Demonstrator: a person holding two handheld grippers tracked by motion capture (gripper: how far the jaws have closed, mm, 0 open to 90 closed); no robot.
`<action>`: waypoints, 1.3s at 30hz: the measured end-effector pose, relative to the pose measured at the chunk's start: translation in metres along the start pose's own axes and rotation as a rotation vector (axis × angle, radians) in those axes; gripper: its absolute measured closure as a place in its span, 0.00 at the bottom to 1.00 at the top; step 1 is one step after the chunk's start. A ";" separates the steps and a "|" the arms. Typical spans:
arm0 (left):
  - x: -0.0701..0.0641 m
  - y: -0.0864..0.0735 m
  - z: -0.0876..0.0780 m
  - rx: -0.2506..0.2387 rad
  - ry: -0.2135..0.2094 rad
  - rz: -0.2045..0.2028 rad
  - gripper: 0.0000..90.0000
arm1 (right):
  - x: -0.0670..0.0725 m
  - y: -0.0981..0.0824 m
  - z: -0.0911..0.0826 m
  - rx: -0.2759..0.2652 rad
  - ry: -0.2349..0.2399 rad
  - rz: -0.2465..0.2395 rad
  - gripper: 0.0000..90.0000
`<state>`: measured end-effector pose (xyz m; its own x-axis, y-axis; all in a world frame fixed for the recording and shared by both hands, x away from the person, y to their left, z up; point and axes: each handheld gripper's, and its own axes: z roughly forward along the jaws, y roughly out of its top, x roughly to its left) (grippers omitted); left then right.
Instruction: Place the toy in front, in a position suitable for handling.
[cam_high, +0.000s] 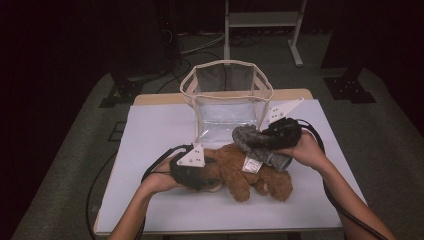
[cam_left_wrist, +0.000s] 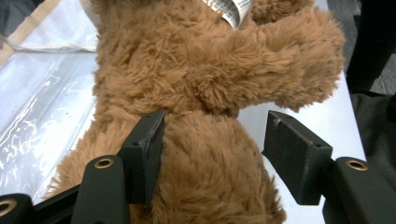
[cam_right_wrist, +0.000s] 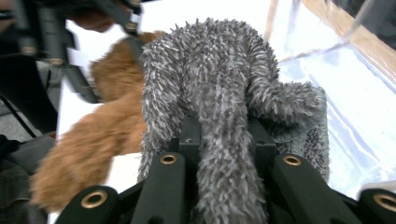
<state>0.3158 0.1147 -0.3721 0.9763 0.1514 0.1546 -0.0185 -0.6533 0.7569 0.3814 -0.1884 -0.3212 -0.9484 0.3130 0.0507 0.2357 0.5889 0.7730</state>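
Observation:
A brown teddy bear (cam_high: 240, 175) lies on the white table (cam_high: 150, 130) with a white label (cam_high: 251, 164) on it. My left gripper (cam_high: 212, 172) reaches over its left end. In the left gripper view the bear (cam_left_wrist: 210, 70) sits between the jaws of the left gripper (cam_left_wrist: 215, 149): one pad brushes the fur and a gap shows at the other, so the gripper is open. My right gripper (cam_high: 267, 140) is shut on a grey shaggy plush toy (cam_high: 250, 140), held just above the bear's right side. The right gripper (cam_right_wrist: 224, 135) pinches the grey toy (cam_right_wrist: 210, 70), with the bear (cam_right_wrist: 102, 140) blurred behind.
A clear plastic bag with cream trim (cam_high: 227, 95) stands open at the table's back middle, just beyond the toys. Its glossy wall (cam_right_wrist: 355, 93) lies close to the grey toy. A metal stand (cam_high: 262, 20) is on the floor behind the table.

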 end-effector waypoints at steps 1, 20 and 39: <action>0.000 0.000 0.000 0.000 0.000 0.000 0.43 | 0.000 0.000 0.000 0.000 0.000 0.000 0.81; 0.002 -0.010 -0.013 -0.006 0.034 -0.036 0.30 | 0.043 -0.047 0.002 -0.012 0.066 0.005 0.82; -0.006 -0.017 -0.016 -0.030 0.016 0.026 0.37 | 0.023 -0.002 0.004 0.023 0.056 -0.047 0.82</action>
<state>0.3068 0.1364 -0.3760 0.9719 0.1466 0.1840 -0.0503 -0.6344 0.7714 0.3600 -0.1793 -0.3240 -0.9686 0.2433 0.0507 0.1953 0.6189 0.7608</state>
